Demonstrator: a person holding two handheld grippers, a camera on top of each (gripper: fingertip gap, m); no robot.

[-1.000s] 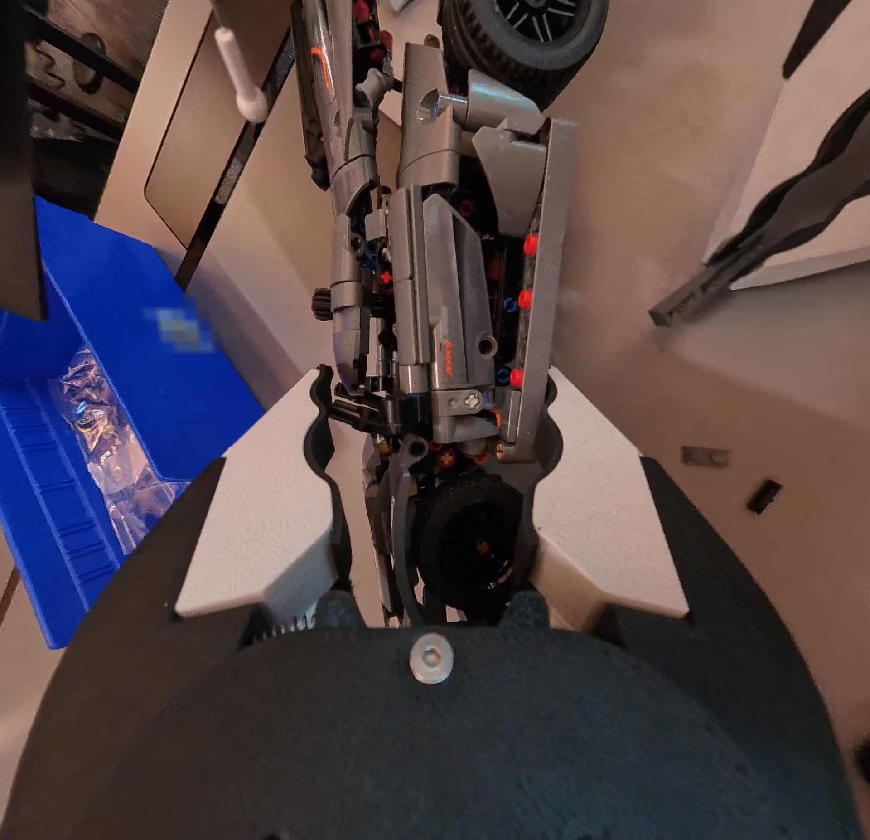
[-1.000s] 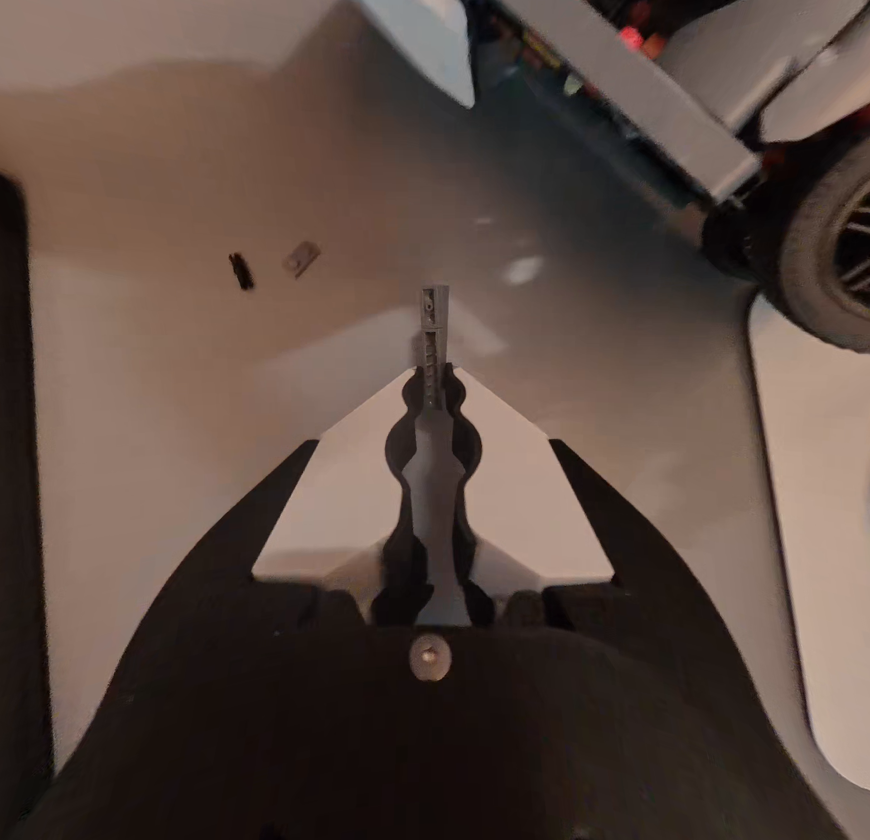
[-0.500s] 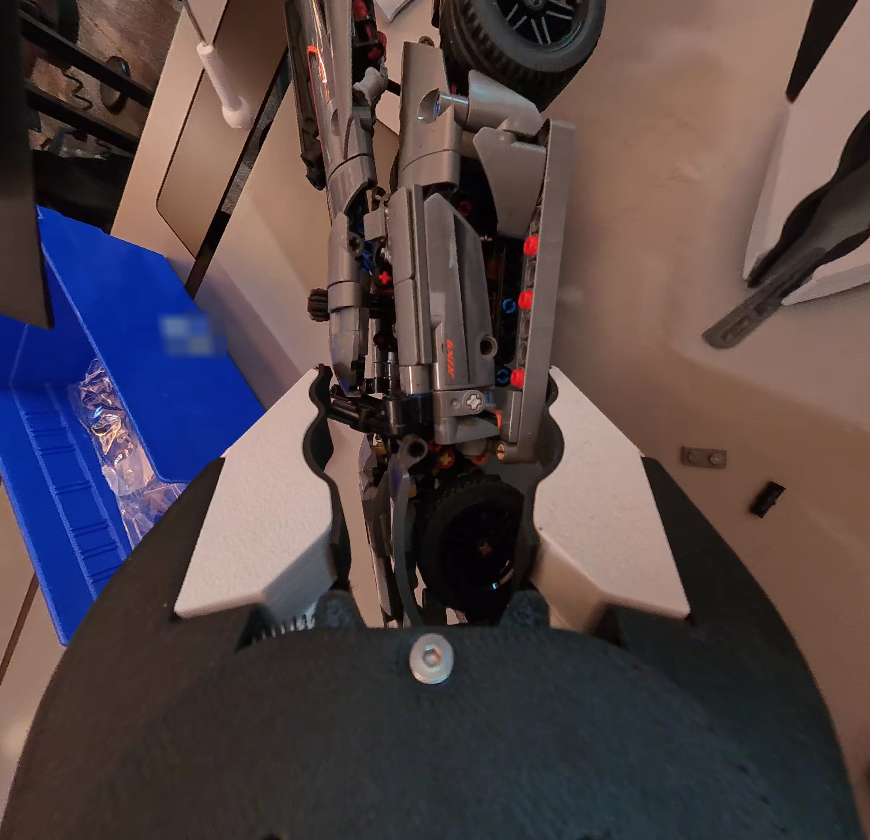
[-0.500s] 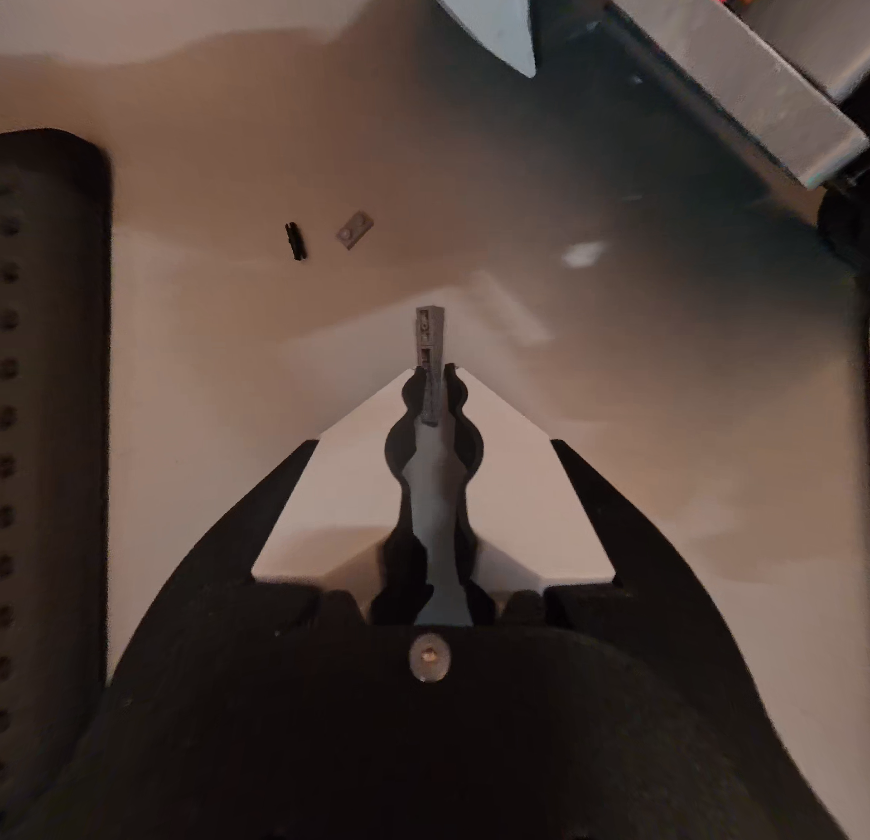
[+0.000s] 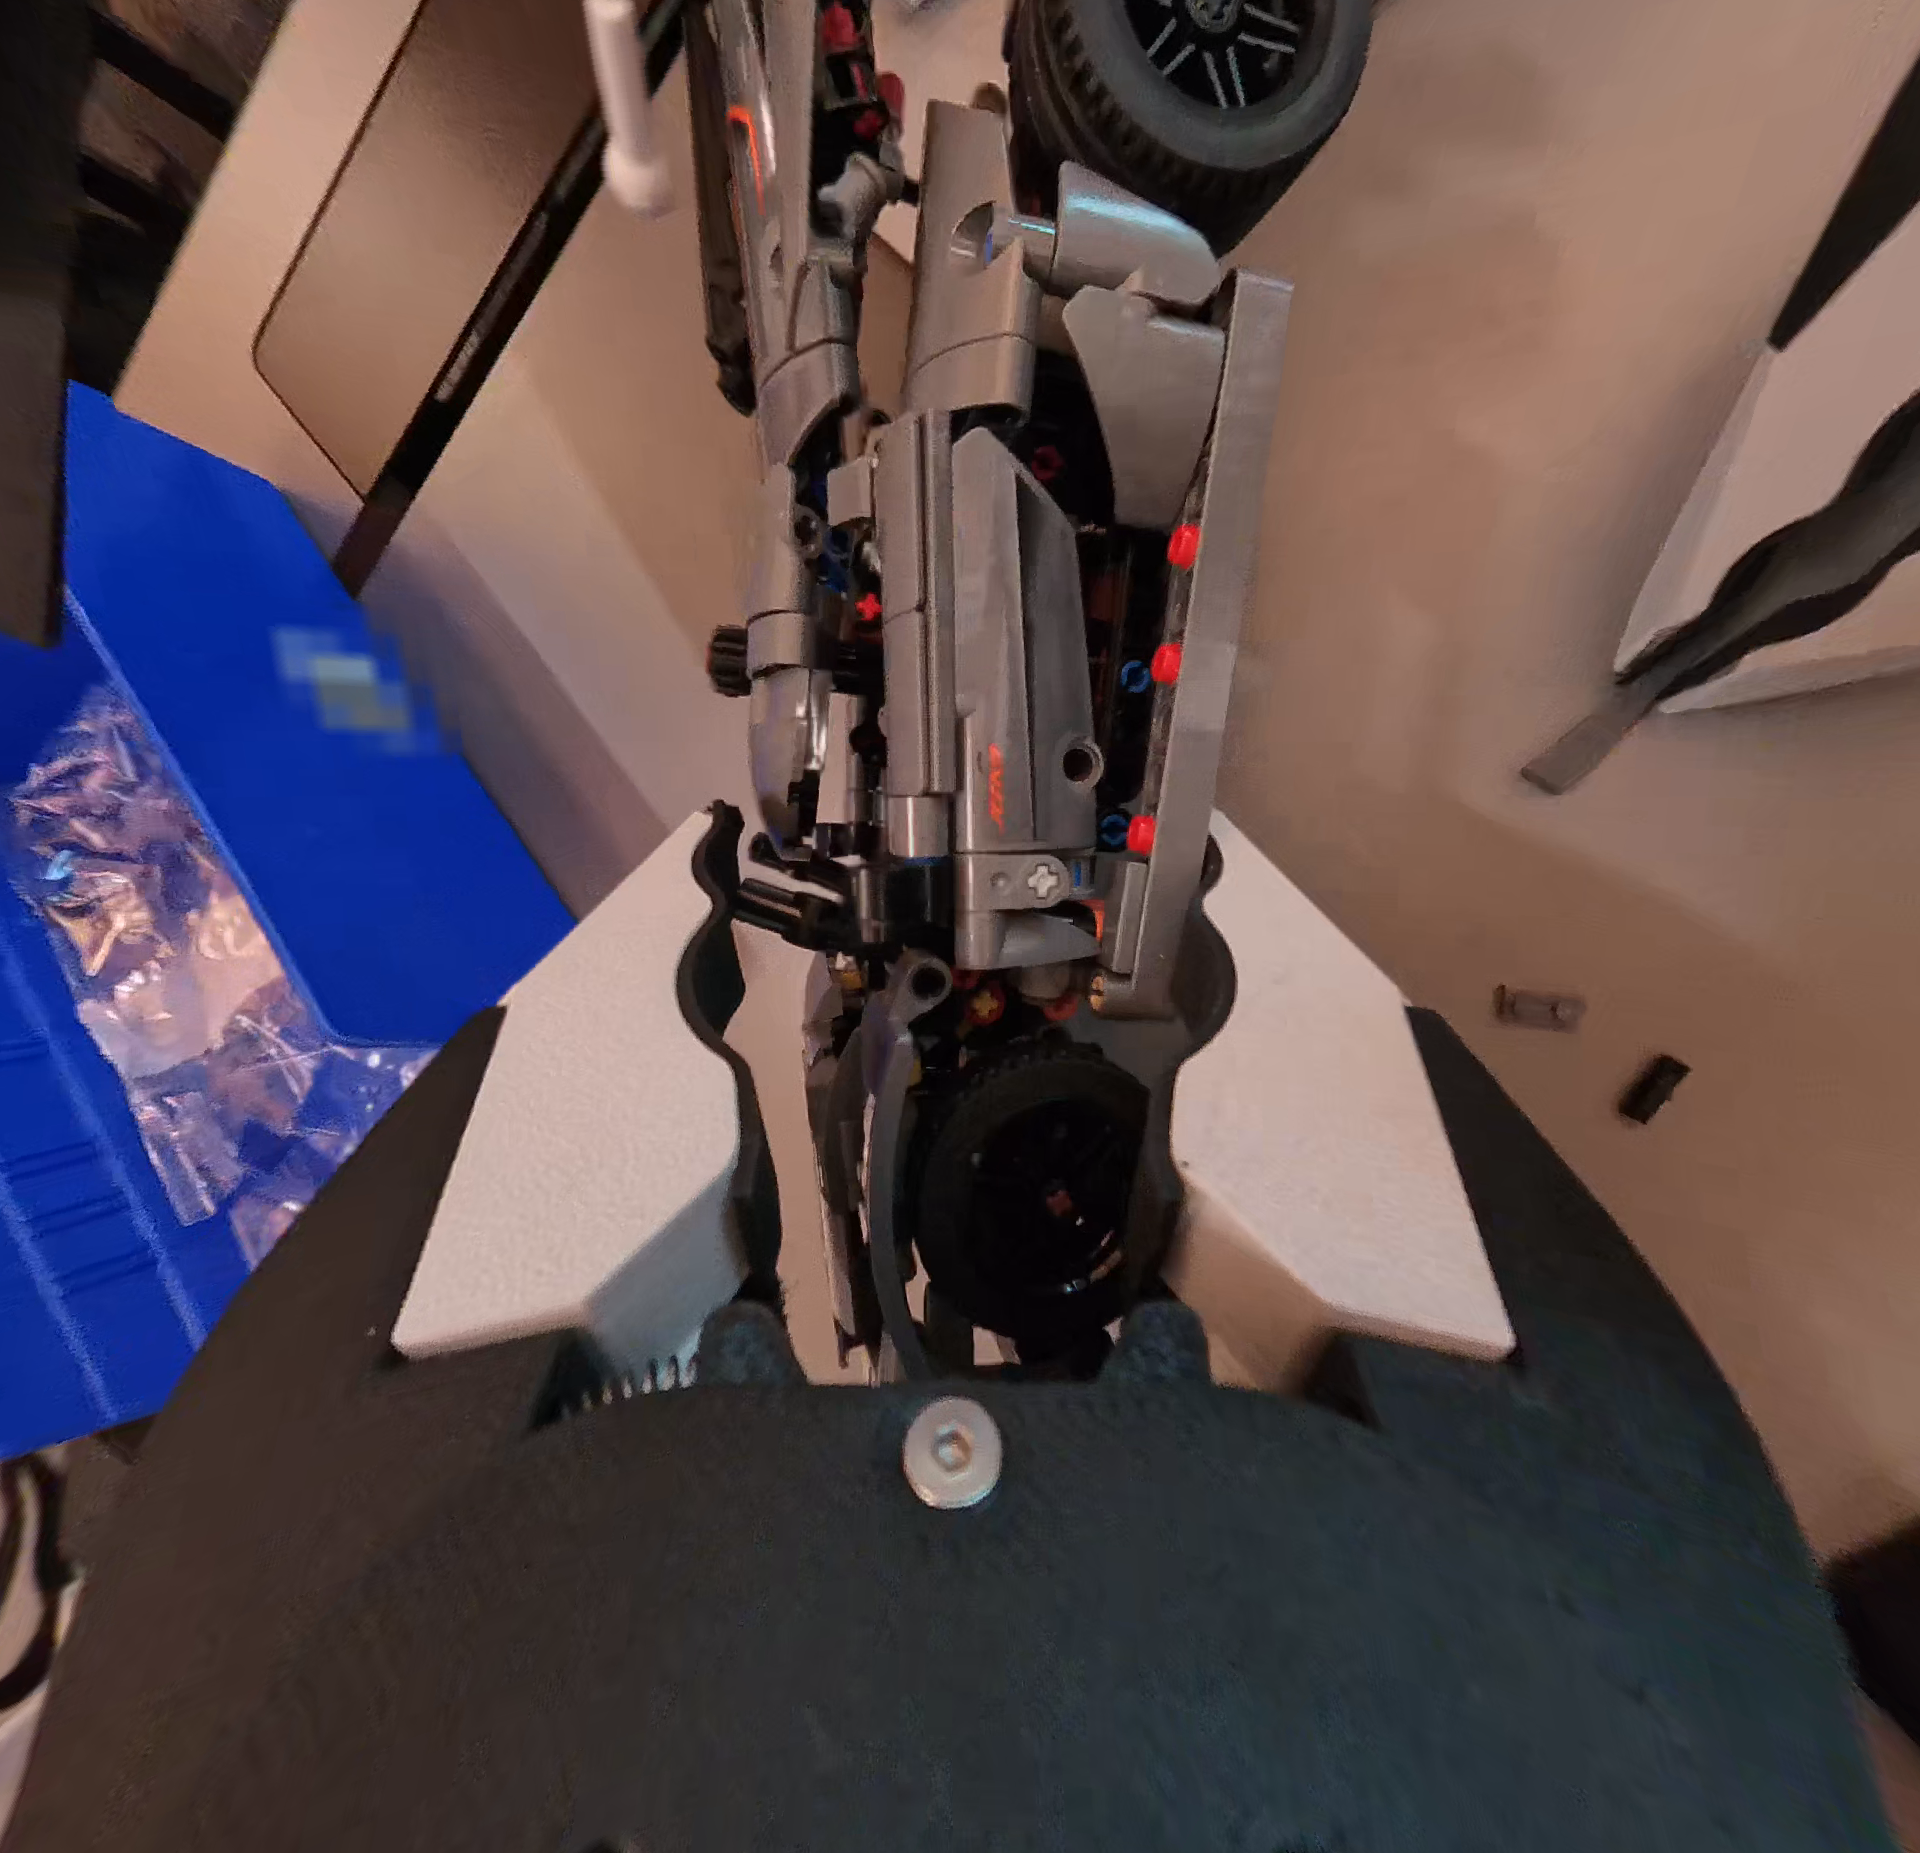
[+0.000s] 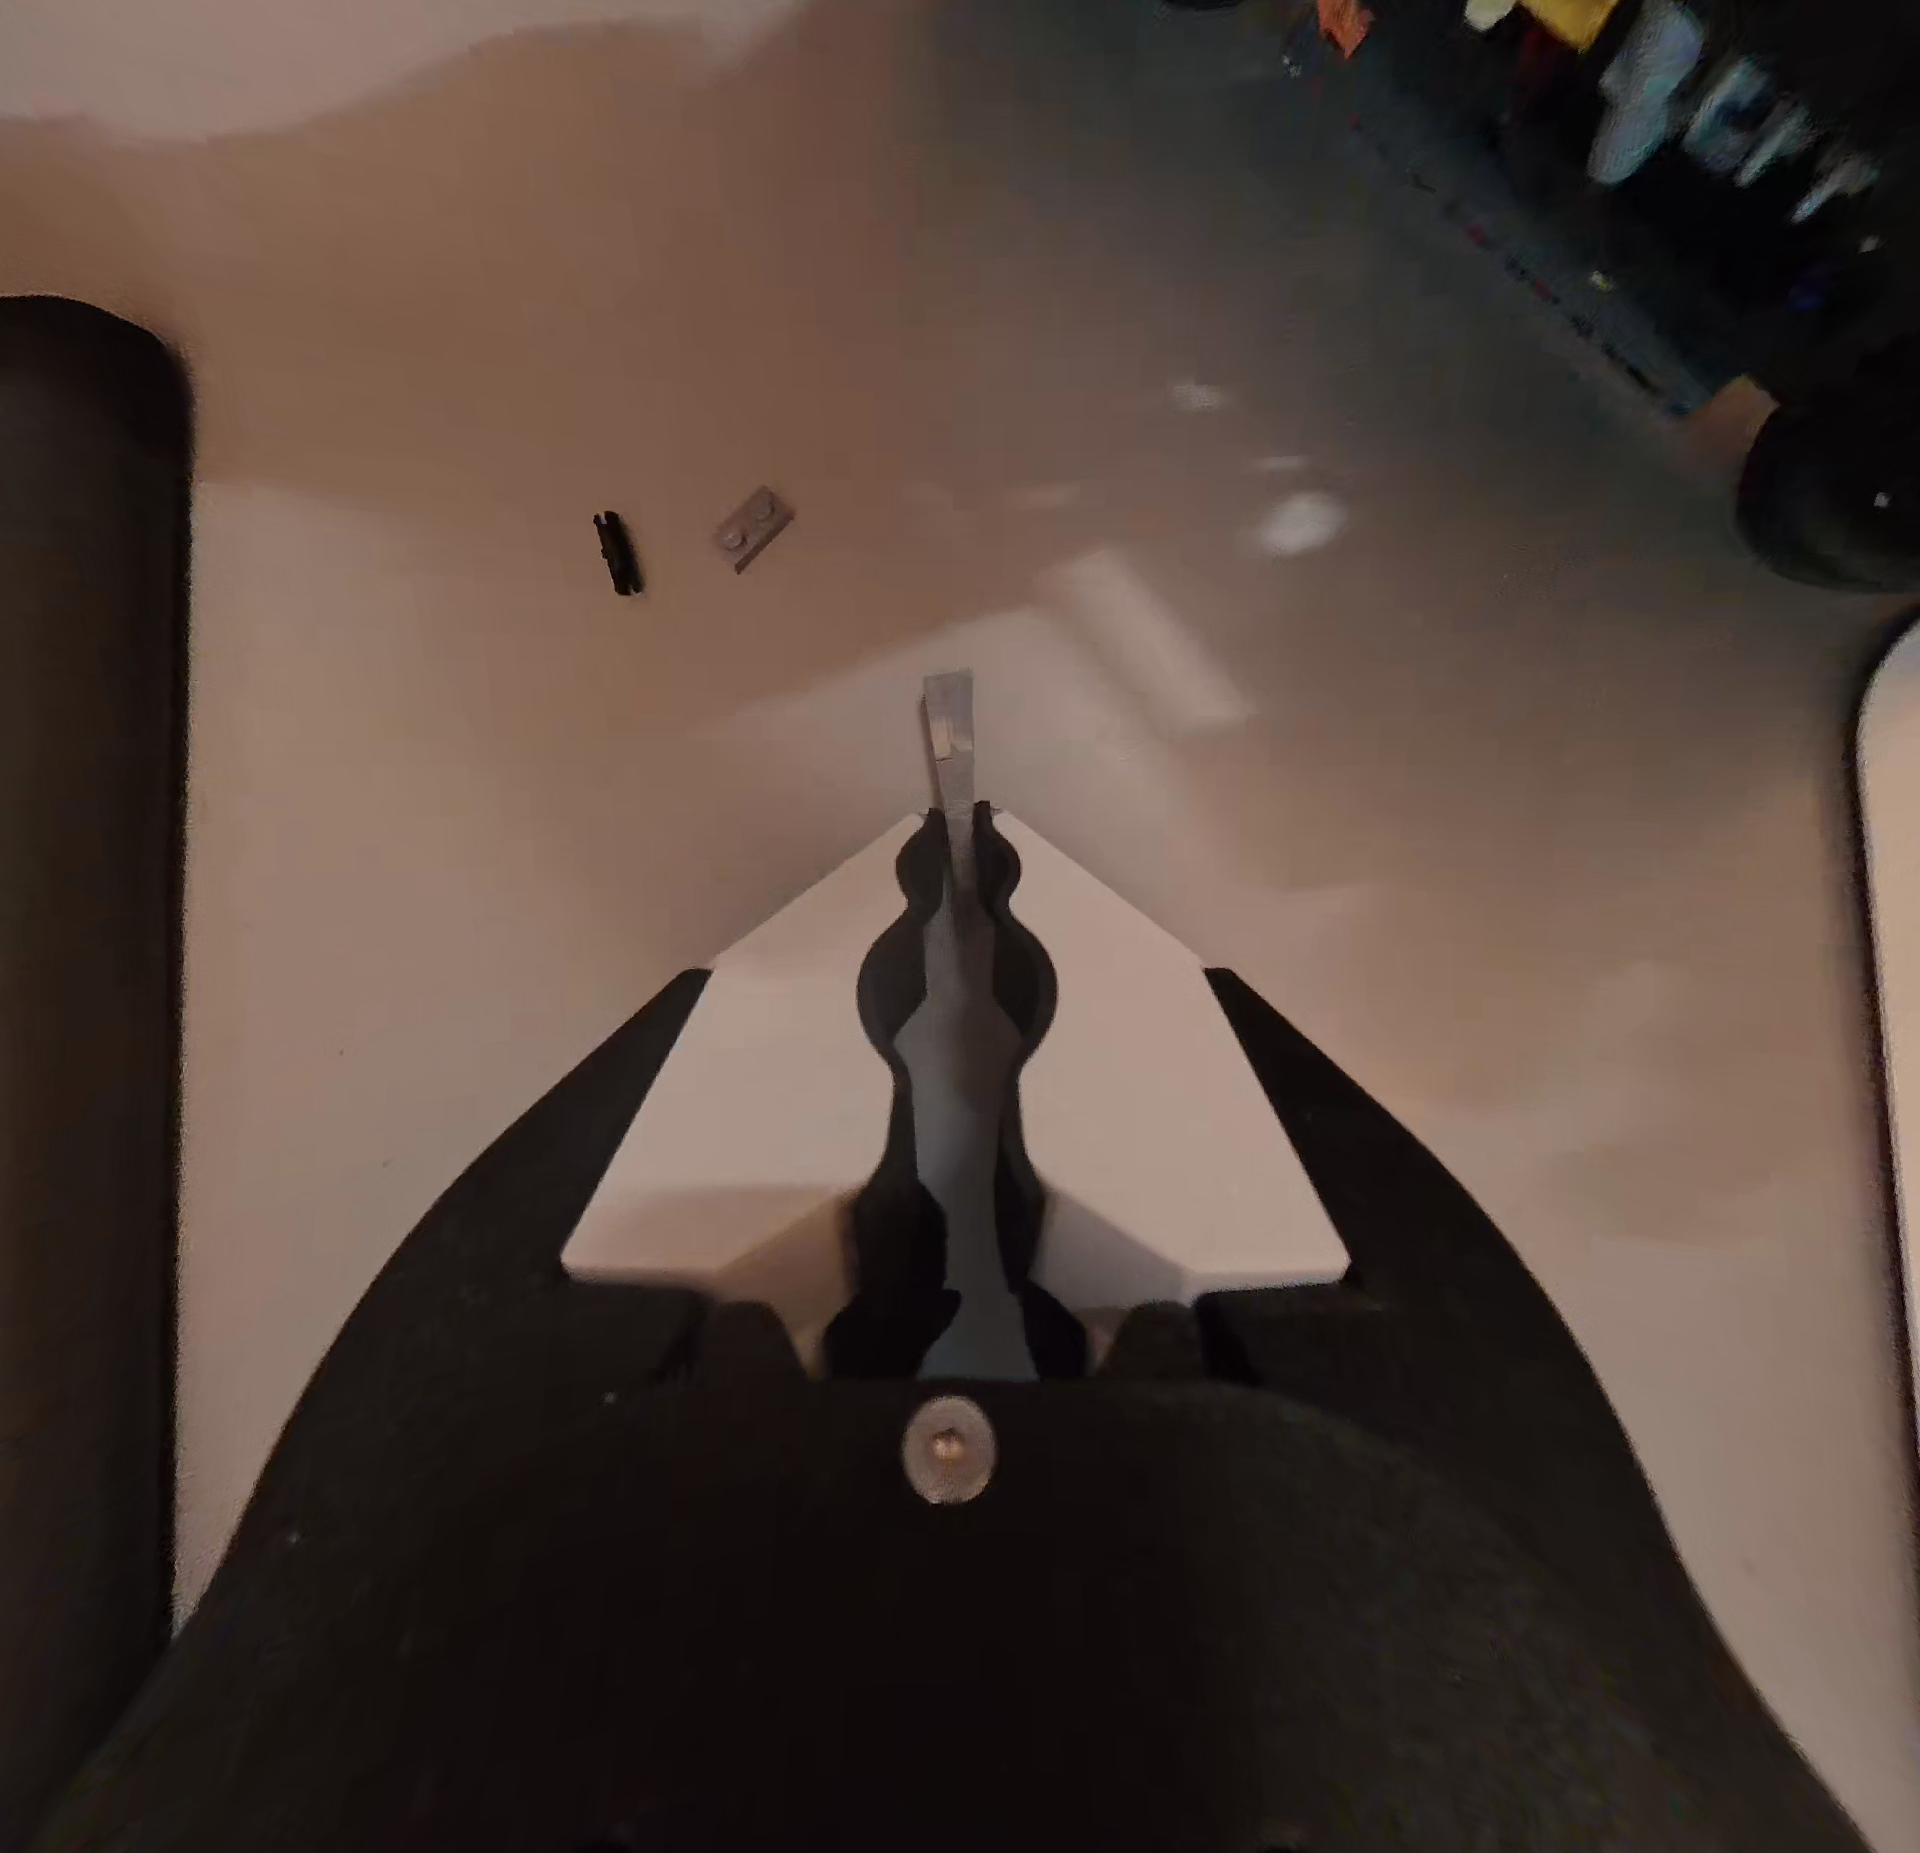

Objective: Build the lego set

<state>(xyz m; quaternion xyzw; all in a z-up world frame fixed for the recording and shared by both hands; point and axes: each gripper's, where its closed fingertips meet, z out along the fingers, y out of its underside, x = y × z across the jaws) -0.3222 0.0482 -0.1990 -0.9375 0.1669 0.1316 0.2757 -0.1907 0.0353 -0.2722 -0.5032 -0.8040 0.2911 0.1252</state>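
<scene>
My left gripper (image 5: pixel 961 868) is shut on the grey lego car (image 5: pixel 997 660), gripping its near end on both sides and holding it out above the table. The car has black wheels (image 5: pixel 1195 27), red pins along a long grey side beam and orange marks. My right gripper (image 6: pixel 958 816) is shut on a thin grey lego piece (image 6: pixel 954 743) that sticks out past its fingertips, over the pale table. The right gripper with that piece also shows at the right edge of the left wrist view (image 5: pixel 1621 723). One car wheel (image 6: pixel 1829 494) shows at the right edge of the right wrist view.
A small grey plate (image 6: pixel 754 527) and a black pin (image 6: pixel 617 552) lie on the table; both also show in the left wrist view, plate (image 5: pixel 1538 1005) and pin (image 5: pixel 1652 1086). A blue bin (image 5: pixel 208 868) with plastic bags stands left. A dark object (image 6: pixel 83 868) borders the right view's left edge. Between my right fingertips and the small grey plate (image 6: pixel 754 527) there is roughly 7 centimetres.
The right gripper has swung away from the car, which has slid out of its view to the upper right. The left gripper still holds the car, and its view has shifted slightly.
</scene>
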